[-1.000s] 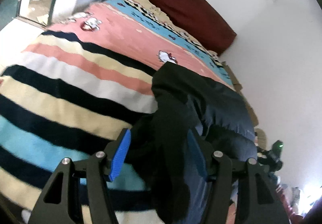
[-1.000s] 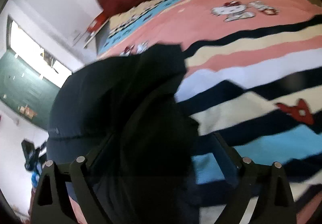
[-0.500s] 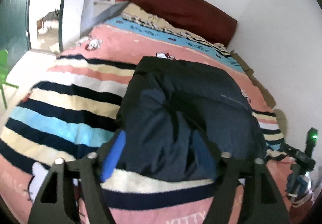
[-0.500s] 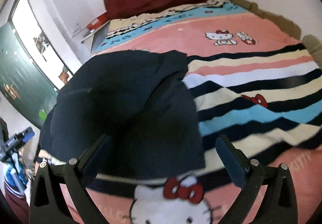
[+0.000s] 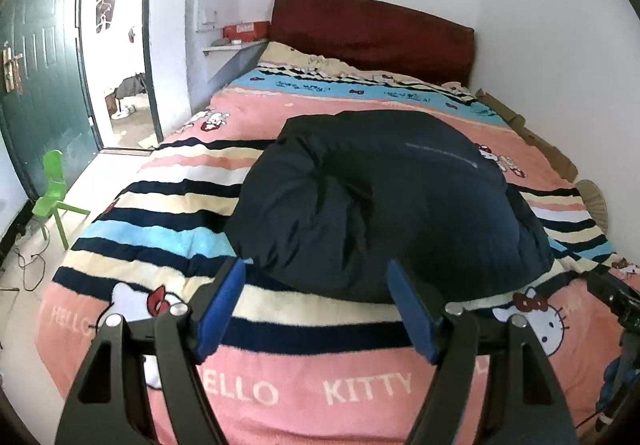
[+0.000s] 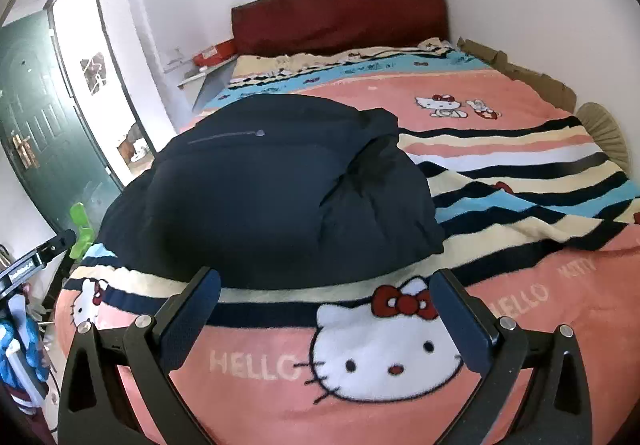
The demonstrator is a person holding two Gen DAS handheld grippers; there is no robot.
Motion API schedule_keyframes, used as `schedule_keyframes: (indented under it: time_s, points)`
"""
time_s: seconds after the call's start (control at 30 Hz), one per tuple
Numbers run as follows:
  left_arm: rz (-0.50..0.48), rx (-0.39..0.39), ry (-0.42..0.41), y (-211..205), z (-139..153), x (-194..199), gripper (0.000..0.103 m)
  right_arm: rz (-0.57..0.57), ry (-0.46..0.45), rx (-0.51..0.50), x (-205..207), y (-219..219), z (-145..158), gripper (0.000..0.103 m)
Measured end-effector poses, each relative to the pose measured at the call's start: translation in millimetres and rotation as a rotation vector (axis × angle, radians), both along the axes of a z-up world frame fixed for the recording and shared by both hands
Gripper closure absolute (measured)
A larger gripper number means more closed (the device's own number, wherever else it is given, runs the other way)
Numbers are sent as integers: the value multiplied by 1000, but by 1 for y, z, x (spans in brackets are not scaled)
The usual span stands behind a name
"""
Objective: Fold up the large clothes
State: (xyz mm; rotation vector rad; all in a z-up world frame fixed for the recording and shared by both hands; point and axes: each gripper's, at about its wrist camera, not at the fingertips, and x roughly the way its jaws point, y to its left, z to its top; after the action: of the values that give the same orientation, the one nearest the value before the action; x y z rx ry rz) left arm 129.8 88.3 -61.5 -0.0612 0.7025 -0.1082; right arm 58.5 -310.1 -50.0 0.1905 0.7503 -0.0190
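A dark navy puffy jacket (image 5: 384, 201) lies folded in a thick bundle on the striped Hello Kitty blanket (image 5: 304, 385) of the bed. It also shows in the right wrist view (image 6: 264, 197). A zipped pocket faces up. My left gripper (image 5: 316, 285) is open and empty, held back over the bed's foot end, just short of the jacket's near edge. My right gripper (image 6: 324, 289) is open and empty too, over the blanket (image 6: 520, 205) in front of the jacket.
A dark red headboard (image 5: 372, 33) stands at the far end against the white wall. A green door (image 5: 36, 65) and a small green chair (image 5: 54, 191) are at the left. Cardboard (image 6: 520, 77) lines the bed's right side. A stand (image 6: 28, 265) stands at the bed's corner.
Both grippers let go of the jacket and drew back and up from it. The jacket now rests on the bed as a folded bundle.
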Motion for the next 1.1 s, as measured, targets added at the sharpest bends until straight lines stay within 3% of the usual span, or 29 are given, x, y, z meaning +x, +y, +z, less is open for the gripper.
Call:
schedule_keyframes:
  time_s: [0.33, 0.53, 1.1]
  points:
    - [98, 157, -81, -30, 7, -52, 31, -12, -24, -1, -37, 6, -3, 1]
    - [78, 210, -159, -50, 18, -77, 31, -25, -66, -17, -52, 9, 7, 1]
    - [40, 161, -230, -50, 33, -97, 31, -12, -166, -127, -63, 34, 28, 1]
